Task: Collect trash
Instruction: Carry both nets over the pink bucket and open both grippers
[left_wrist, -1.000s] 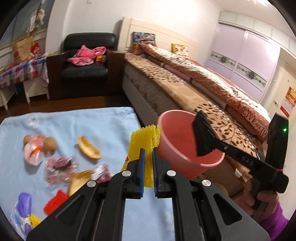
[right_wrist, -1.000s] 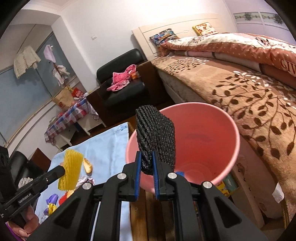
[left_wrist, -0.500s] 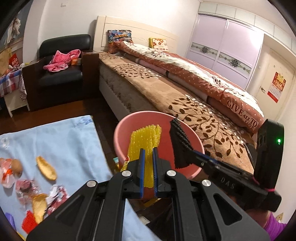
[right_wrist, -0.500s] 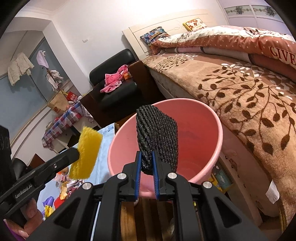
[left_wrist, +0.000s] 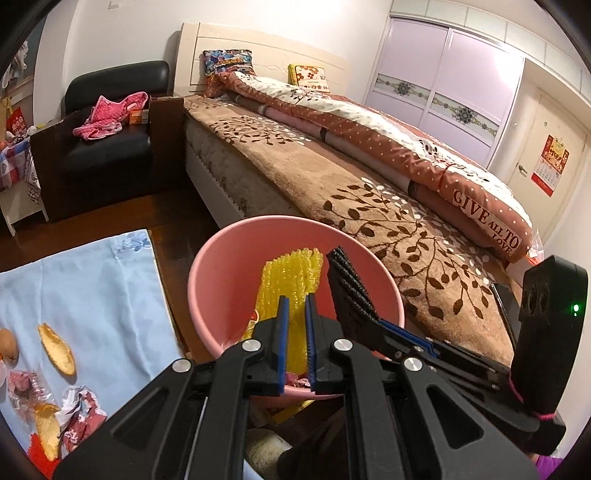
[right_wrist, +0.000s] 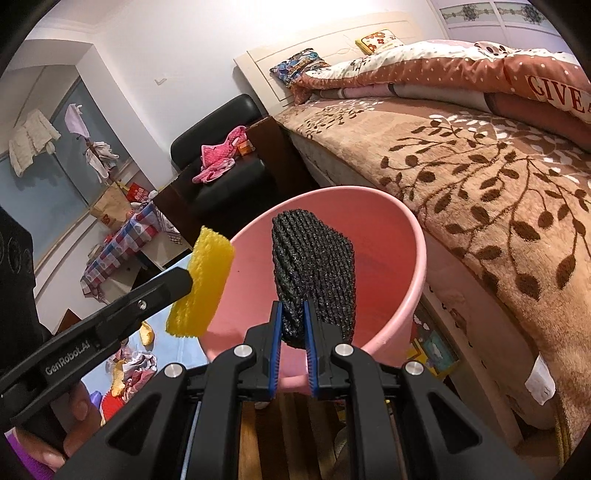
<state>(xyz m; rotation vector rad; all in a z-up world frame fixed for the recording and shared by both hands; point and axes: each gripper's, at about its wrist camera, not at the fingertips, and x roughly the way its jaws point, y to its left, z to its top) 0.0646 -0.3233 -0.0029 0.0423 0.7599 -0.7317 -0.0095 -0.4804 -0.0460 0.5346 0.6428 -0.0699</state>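
Ribbed yellow foam netting (left_wrist: 291, 280) sits between the left gripper (left_wrist: 295, 325) jaws, which have just been opening, over the smooth round pink bucket (left_wrist: 210, 295) at frame centre. Right gripper (right_wrist: 291, 328) clamps black knitted foam netting (right_wrist: 314, 266) above the same bucket.

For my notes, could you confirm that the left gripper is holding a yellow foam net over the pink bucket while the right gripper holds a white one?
Not quite: the right gripper holds a black foam net, as the right wrist view shows. The left gripper does hold the yellow foam net over the pink bucket.
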